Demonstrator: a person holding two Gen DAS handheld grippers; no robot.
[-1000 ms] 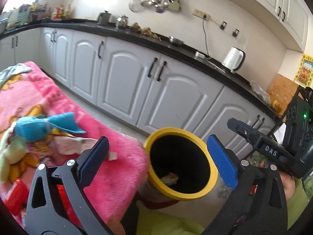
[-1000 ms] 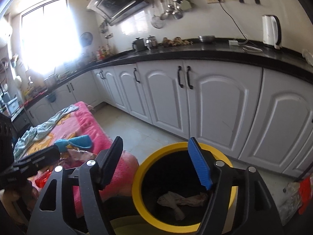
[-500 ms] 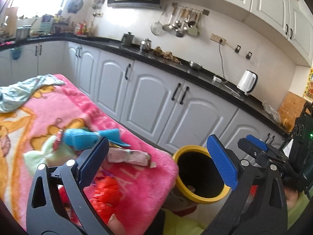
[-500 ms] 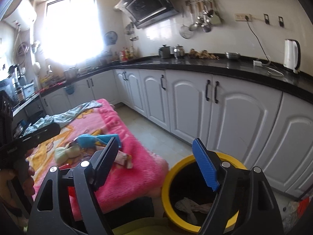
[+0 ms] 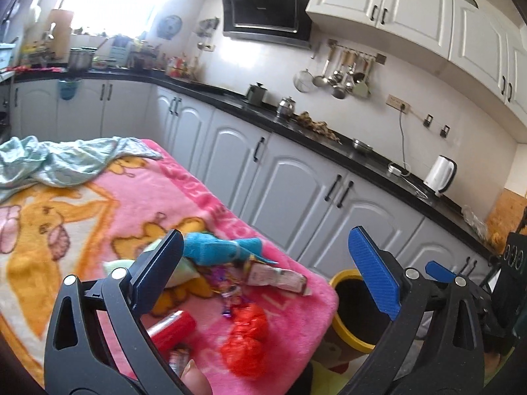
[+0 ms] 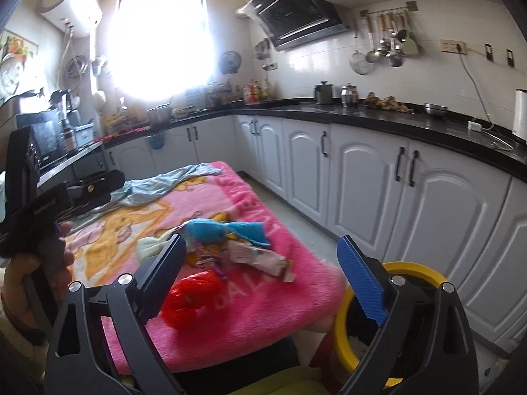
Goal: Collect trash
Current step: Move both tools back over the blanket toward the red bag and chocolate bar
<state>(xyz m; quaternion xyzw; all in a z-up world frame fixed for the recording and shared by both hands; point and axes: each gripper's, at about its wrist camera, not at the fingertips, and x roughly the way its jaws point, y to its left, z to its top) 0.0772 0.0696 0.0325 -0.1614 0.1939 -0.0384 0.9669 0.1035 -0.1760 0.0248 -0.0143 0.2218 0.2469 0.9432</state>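
Both tools empty and spread. Left tool (image 5: 266,263): jaws wide, nothing between the pads. Right tool (image 6: 263,270): jaws opening, nothing between them either.

Trash sits in a loose heap near the corner of the pink blanket (image 5: 131,204), the corner closest to the yellow bin (image 6: 405,270). The bin stands on the floor just beside that corner.

Handling, as a judgement:
- Red crumpled bag (image 5: 245,339): thin plastic, near weightless, soft. It will collapse under the pads, so pinch the bulk in the middle rather than a loose edge.
- Long pale wrapper (image 5: 280,278): flat, light, likely slick film. Take it across its width near mid-length; an end grip may let it slide out.
- Red cylinder (image 5: 174,330): looks stiffer and smooth, and may roll on the plush. Grip across the body.
- Blue cloth bundle (image 5: 217,247): soft and grippy, easy anywhere. Unclear whether it counts as trash.
- The plush blanket may snag in the pads along with a thin item.

View differences:
- Left wrist view shows the red cylinder and a small printed packet beside it; in the right wrist view they are hidden behind the right tool's finger.
- Right wrist view looks partly into the bin, where something pale lies at the bottom; left view shows only the rim and a dark interior.
- Right wrist view also shows the person's hand (image 6: 36,273) gripping the left tool's handle.
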